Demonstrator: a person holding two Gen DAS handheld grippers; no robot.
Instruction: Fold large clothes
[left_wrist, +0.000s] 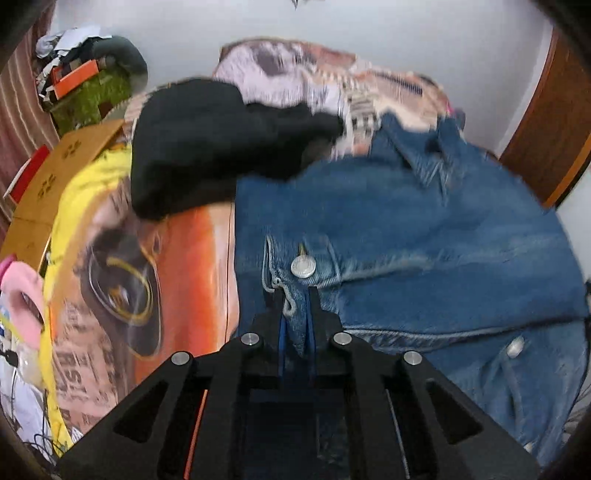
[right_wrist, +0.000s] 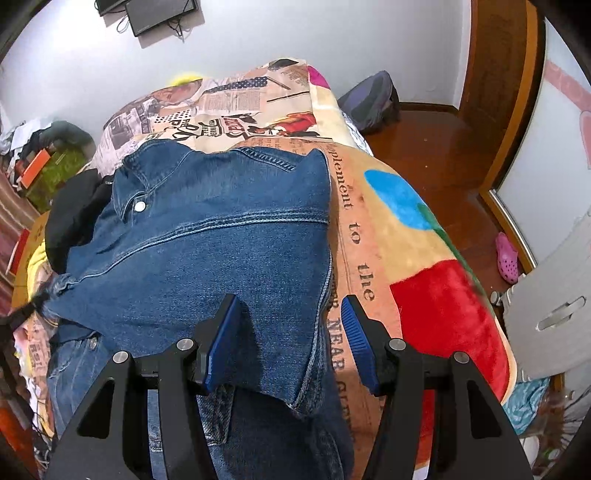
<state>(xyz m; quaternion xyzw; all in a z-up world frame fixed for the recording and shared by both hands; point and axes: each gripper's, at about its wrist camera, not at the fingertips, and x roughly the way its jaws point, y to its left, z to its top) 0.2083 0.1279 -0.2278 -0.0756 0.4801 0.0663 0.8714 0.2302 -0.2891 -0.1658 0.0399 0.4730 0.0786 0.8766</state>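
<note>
**Denim jacket on the bed, left gripper clenched on a fold of its front**

Your left gripper (left_wrist: 297, 295) points steeply down at the denim jacket (left_wrist: 406, 229), its fingers drawn nearly together on a pinched ridge of blue cloth just below a metal button (left_wrist: 303, 267). The fabric rises between the pads, so the grasp is on the jacket itself. The left wrist view is blurred.

Your right gripper (right_wrist: 288, 310) hangs over the jacket's right side with its blue pads (right_wrist: 354, 325) spread apart and released. The left pad sits over denim, the right pad over the printed blanket (right_wrist: 369, 229); the jacket's side edge runs between them. Whether either pad touches the cloth cannot be told.

The denim jacket lies spread on the bed, collar (right_wrist: 136, 184) toward the far wall, over the newspaper-print blanket. A black garment (left_wrist: 207, 147) lies at the jacket's upper left, touching its shoulder area. A cardboard box (left_wrist: 55, 184) stands beside the bed on the left, and a pink clog (right_wrist: 506, 256) lies on the wooden floor at the right.
</note>
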